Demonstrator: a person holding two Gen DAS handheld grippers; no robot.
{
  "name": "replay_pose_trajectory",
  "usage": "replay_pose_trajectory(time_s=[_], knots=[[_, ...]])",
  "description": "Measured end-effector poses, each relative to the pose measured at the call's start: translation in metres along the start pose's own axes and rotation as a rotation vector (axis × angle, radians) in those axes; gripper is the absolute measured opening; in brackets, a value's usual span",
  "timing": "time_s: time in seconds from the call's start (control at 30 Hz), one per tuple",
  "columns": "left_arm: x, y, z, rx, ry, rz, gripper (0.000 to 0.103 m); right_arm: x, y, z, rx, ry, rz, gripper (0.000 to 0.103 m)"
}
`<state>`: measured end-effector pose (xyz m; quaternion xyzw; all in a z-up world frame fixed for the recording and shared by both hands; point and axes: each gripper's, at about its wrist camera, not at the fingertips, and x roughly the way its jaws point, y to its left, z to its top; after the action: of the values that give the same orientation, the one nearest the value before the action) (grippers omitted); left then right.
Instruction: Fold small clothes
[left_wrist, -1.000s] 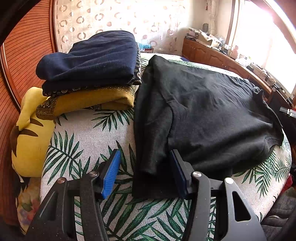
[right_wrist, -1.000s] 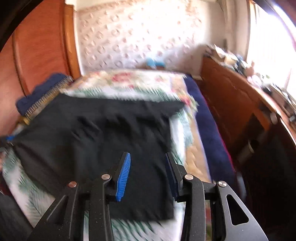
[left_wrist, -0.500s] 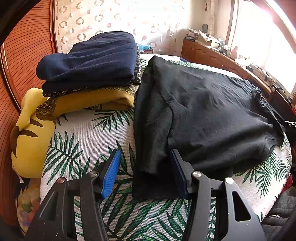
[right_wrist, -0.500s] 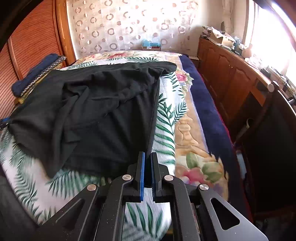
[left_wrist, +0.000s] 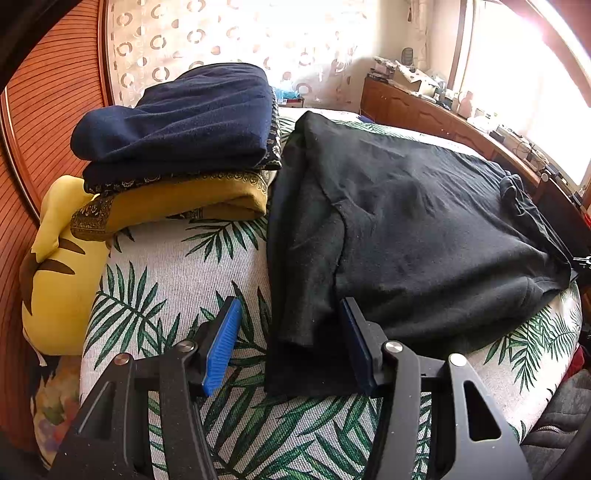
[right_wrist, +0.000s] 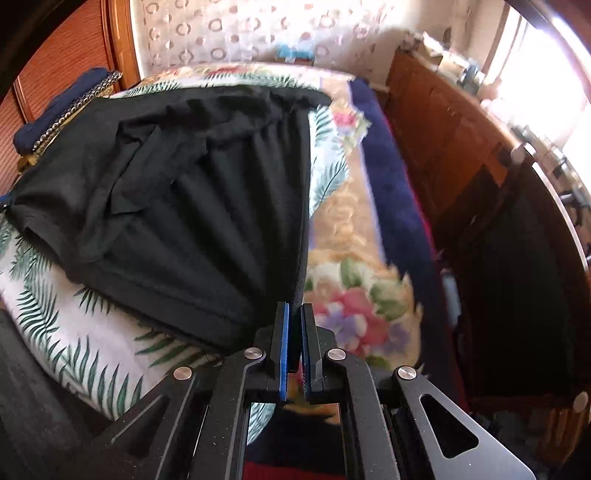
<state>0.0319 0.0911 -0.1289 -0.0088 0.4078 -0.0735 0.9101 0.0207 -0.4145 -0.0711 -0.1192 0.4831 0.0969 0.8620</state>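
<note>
Two grippers in view, one per wrist camera. Left gripper (left_wrist: 290, 341): blue-padded fingers spread wide, holding nothing, low over the white palm-leaf bedspread (left_wrist: 177, 269). Its right finger sits at the near edge of the black short-sleeved cotton T-shirt (left_wrist: 424, 229); can't tell if it touches the cloth. Its left finger is over bare bedspread, apart from the shirt.

Right gripper (right_wrist: 294, 345): fingers pinched together on the shirt's edge (right_wrist: 207, 206). A narrow band of black fabric runs from between the pads up and away, pulled taut. Cloth fans out in straight pleats from the pinch point toward the rest of the shirt, so that corner is lifted off the bed. This view is motion-blurred on the right side.

Shirt lies spread across the bed, left sleeve side folded over along its length in the left view, far edge bunched with wrinkles in the right view.

Just left of the shirt: stack of folded clothes, dark navy fleece garment (left_wrist: 177, 118) on top of a mustard-yellow garment with patterned trim (left_wrist: 184, 203). Stack touches or nearly touches the shirt's left edge. Yellow plush toy with brown stripes (left_wrist: 59, 266) sits left of the stack, against the reddish wooden headboard (left_wrist: 44, 110).

Floral blanket with navy border (right_wrist: 380, 177) lies on the bed's right side, next to a wooden cabinet (right_wrist: 454, 140).
</note>
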Motion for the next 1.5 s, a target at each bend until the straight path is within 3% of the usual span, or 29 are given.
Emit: replay_pose_trajectory(time_s=[0.2, 0.37, 0.4, 0.5, 0.57, 0.73, 0.83, 0.97, 1.2, 1.3, 1.37, 1.5], knots=[[0.000, 0.000, 0.000, 0.003, -0.006, -0.002, 0.056, -0.005, 0.003, 0.006, -0.035, 0.058, 0.004, 0.005], [-0.001, 0.000, -0.002, 0.005, -0.017, -0.003, 0.056, -0.027, 0.003, 0.019, 0.000, -0.030, -0.005, 0.005], [-0.001, 0.000, -0.002, 0.006, -0.015, -0.003, 0.056, -0.029, 0.002, 0.023, 0.012, -0.045, -0.052, 0.007], [-0.001, -0.002, -0.003, 0.008, -0.018, -0.003, 0.056, -0.038, 0.001, 0.036, 0.037, -0.116, -0.067, 0.030], [-0.002, -0.001, -0.003, 0.004, -0.023, -0.003, 0.056, -0.041, 0.009, 0.049, 0.033, -0.177, -0.061, 0.031], [-0.002, -0.001, -0.002, 0.007, -0.018, -0.002, 0.056, -0.028, 0.060, 0.089, -0.018, -0.300, 0.040, 0.038], [-0.001, -0.002, -0.002, 0.008, -0.016, -0.001, 0.056, -0.008, 0.098, 0.111, -0.072, -0.327, 0.112, 0.047], [-0.002, -0.001, -0.002, 0.009, -0.015, -0.001, 0.056, 0.027, 0.140, 0.137, -0.106, -0.334, 0.180, 0.050], [-0.002, -0.002, -0.003, 0.009, -0.019, -0.002, 0.056, 0.079, 0.165, 0.160, -0.113, -0.249, 0.144, 0.050], [-0.002, -0.002, -0.003, 0.008, -0.021, -0.003, 0.056, 0.082, 0.159, 0.156, -0.100, -0.235, 0.146, 0.010], [-0.002, -0.001, -0.004, 0.010, -0.020, -0.003, 0.056, 0.063, 0.140, 0.143, -0.072, -0.252, 0.174, 0.009], [-0.003, -0.001, -0.004, 0.009, -0.026, -0.005, 0.056, 0.016, 0.094, 0.106, 0.008, -0.297, 0.128, 0.008]])
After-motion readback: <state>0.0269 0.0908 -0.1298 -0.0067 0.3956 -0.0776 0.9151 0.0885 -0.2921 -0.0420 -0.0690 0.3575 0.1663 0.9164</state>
